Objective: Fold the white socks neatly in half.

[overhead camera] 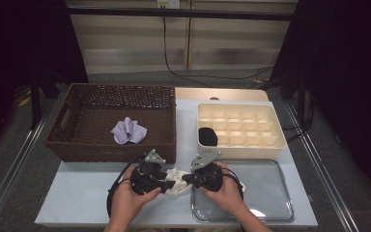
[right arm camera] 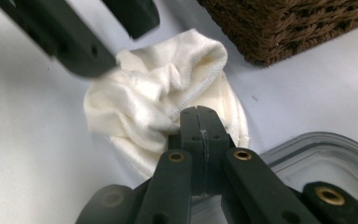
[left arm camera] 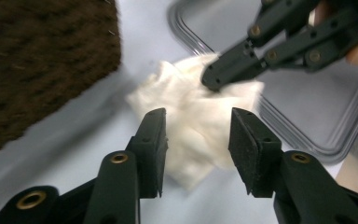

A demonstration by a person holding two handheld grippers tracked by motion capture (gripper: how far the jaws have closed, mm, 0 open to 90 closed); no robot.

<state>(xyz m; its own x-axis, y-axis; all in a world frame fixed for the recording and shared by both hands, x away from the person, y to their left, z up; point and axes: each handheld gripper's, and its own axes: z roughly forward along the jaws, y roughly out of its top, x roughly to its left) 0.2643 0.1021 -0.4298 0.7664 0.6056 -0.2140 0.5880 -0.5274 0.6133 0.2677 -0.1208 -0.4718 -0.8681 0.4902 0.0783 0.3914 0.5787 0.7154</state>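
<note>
A white cloth (overhead camera: 176, 180) lies crumpled on the bench (overhead camera: 82, 193), near the front edge. It sits just in front of the brown basket (overhead camera: 72, 145) and right beside the clear tray (overhead camera: 270, 193). One side of the cloth lies on the tray's rim.

The right tool (overhead camera: 186, 179) has its jaws pressed tight together on a fold of the cloth. In the right tool view the two black jaws meet with no gap, and the cloth (right arm camera: 163, 102) bunches up just in front of them. In the left tool view that same tool (left arm camera: 214, 77) bites the far edge of the cloth (left arm camera: 196, 116).

The left tool (left arm camera: 196, 142) is partly open. Its jaws stand one on each side of the cloth, but they do not squeeze it. In the high view it (overhead camera: 166, 186) points at the cloth from the left.

Each tool is held in one hand, and both hands come in from the bottom of the high view.

A purple cloth (overhead camera: 128, 130) lies in the basket. Behind the tray stands a cream box (overhead camera: 275, 140) with many small cells. A black thing (overhead camera: 207, 136) sits in one cell at the box's left side.
</note>
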